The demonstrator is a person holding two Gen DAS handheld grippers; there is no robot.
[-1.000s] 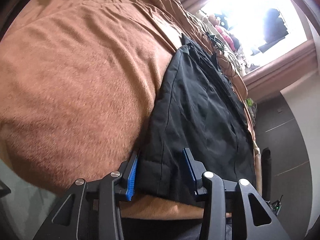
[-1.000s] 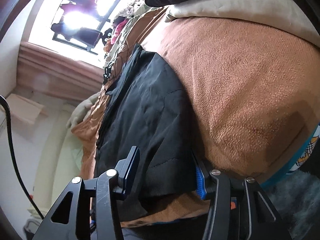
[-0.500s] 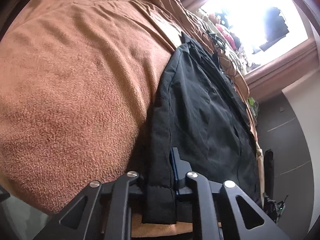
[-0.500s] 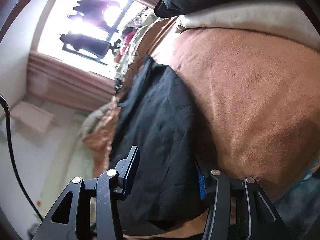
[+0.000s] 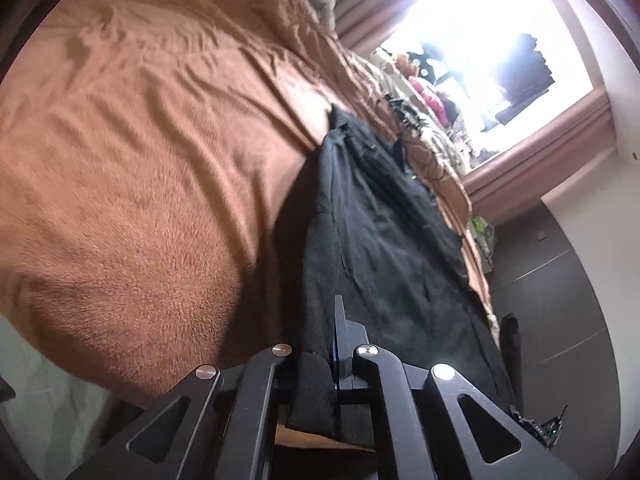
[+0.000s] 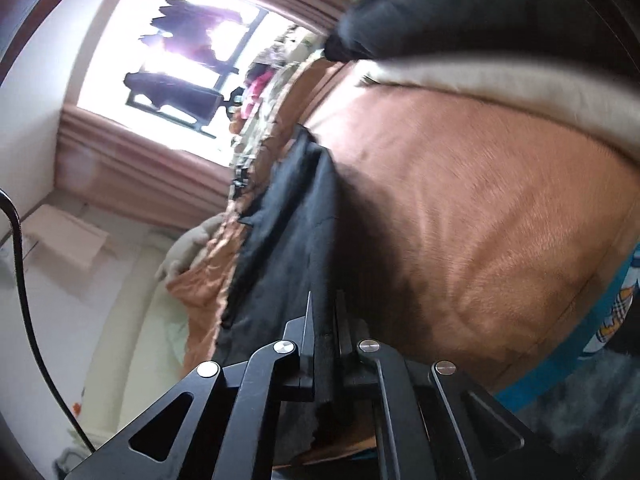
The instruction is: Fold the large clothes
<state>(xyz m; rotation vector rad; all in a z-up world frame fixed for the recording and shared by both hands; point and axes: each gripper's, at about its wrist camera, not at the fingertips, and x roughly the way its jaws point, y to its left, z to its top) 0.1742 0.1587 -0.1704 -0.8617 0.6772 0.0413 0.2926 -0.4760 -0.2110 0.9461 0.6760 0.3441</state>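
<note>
A: Both sets of jaws are pressed together on the near hem of the black garment [image 5: 384, 248]. The left gripper [image 5: 326, 344] pinches one corner of it, the right gripper [image 6: 324, 320] the other. The rest of the garment lies along the brown blanket [image 5: 152, 168] on the bed, stretching away toward the window [image 5: 476, 36].

B: What worries you from here?

A: The pinch looks thin. Each gripper has only a narrow fold of hem, so a quick pull could slide the cloth out on one side and leave the fold crooked. The blanket is fuzzy too; I'd guess it drags on the fabric and bunches it underneath.

B: Anything in the way?

A: At the far end there is clutter just beyond the collar: cables and patterned bedding [image 5: 420, 136]. In the right wrist view a cream cover [image 6: 500, 92] and another dark garment [image 6: 480, 4] sit at the blanket's far edge. A fold carried too far could land on those.
</note>
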